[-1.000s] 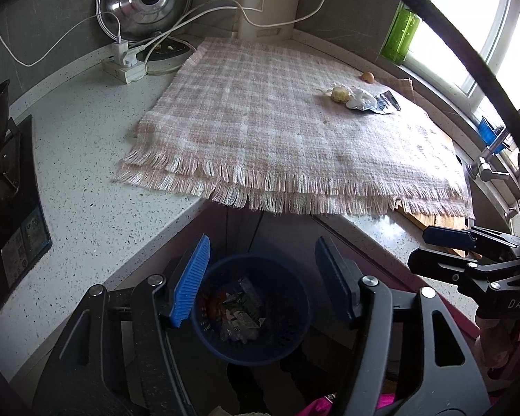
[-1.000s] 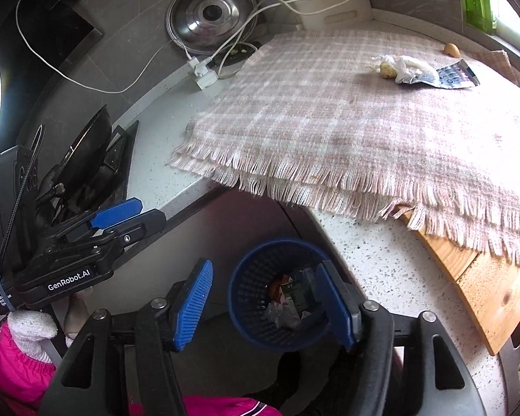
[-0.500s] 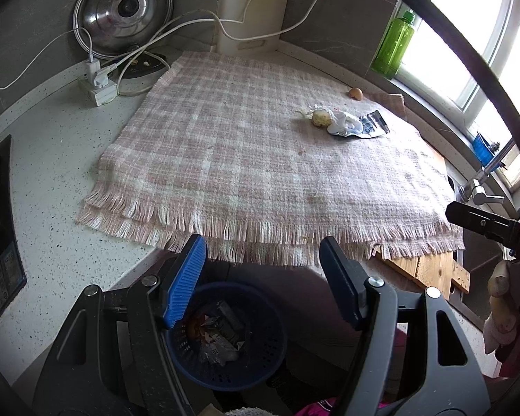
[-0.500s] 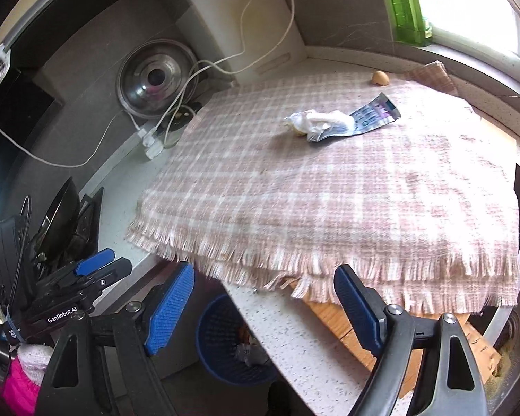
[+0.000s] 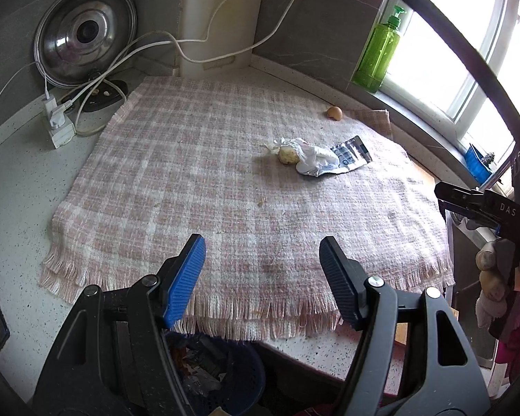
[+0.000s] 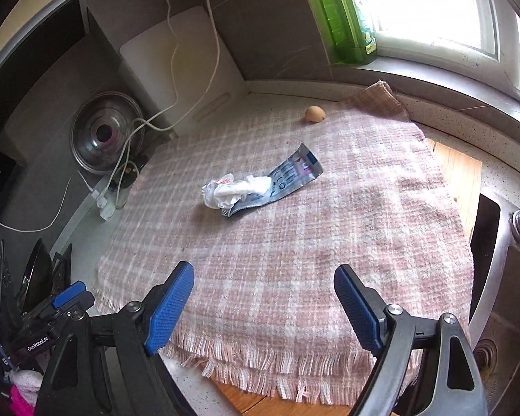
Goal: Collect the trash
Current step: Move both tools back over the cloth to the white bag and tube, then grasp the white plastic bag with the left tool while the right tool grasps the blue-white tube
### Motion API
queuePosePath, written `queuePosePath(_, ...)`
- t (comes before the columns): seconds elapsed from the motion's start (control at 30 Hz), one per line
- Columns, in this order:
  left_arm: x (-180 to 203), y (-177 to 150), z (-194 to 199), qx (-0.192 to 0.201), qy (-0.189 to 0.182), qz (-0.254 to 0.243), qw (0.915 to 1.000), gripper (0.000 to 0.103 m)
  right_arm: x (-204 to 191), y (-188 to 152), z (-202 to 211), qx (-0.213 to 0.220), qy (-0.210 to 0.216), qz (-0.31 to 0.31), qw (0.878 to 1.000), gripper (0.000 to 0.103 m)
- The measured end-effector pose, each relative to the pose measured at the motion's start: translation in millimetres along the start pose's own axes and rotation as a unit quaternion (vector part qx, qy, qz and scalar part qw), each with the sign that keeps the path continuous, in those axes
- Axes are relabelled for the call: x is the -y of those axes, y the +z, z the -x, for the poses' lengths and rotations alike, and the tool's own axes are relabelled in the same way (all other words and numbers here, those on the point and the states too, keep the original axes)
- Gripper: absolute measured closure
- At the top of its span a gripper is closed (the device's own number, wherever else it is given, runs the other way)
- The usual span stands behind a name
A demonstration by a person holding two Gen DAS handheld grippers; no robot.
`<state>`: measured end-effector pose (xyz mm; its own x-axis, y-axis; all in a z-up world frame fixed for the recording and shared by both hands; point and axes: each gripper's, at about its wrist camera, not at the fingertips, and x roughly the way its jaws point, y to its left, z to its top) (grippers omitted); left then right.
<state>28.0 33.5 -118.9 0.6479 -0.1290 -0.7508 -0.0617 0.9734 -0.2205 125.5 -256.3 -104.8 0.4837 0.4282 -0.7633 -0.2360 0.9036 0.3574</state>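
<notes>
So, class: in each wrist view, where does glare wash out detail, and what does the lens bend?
Left wrist view: bright window blown out at right, pale speckled counter edge curved. Right wrist view: window glare top right beside green plastic bottle; dark corners.

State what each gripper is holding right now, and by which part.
Nothing is held. The left gripper and right gripper are both open and empty above the plaid cloth.

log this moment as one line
left: open, empty | right: open, empty | trash: tissue, wrapper, eggshell on cloth

Black left claw [image 5: 261, 256], right claw [image 6: 263, 286] — ribbed blue pads, silver screws — pink sleeves
</notes>
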Motion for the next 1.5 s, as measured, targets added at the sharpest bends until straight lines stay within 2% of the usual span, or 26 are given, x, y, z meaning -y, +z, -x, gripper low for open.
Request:
queuePosePath(0.4,36,43,-51,-0.019,-0.013,-0.019,0.9996,0.033,40,48,-52,-0.019,0.025,-0.034,0.999,0.025)
queuePosePath(0.73,47,74,-99,-0.040,-0.043,-0.001,0.9983,0.033,61,72,-99,-0.053,0.038,-0.056,0.996,0.037)
queuePosePath(0.97,51,85,-133,-0.050,-0.056,-0.010,0.9971,0.033,75,82,-127,-0.066,0.055,-0.073,0.994,0.044)
queuePosePath(1.13,56,93,-155,-0.063,-0.057,-0.020,0.9962,0.047,75,86,-140,-0.071,0.063,-0.073,0.993,0.047)
queuePosePath(1.2,58,95,-162,-0.065,-0.057,-0.024,0.9960,0.047,72,86,-145,-0.073,0.064,-0.069,0.993,0.047)
queuePosePath(1.37,60,95,-181,-0.080,-0.062,-0.036,0.9942,0.063,67,88,-153,-0.073,0.063,-0.062,0.993,0.051)
queuePosePath(1.43,63,93,-188,-0.089,-0.067,-0.043,0.9928,0.075,67,89,-155,-0.073,0.066,-0.063,0.993,0.057)
queuePosePath(1.5,64,91,-193,-0.098,-0.072,-0.046,0.9916,0.080,66,90,-157,-0.075,0.068,-0.063,0.993,0.060)
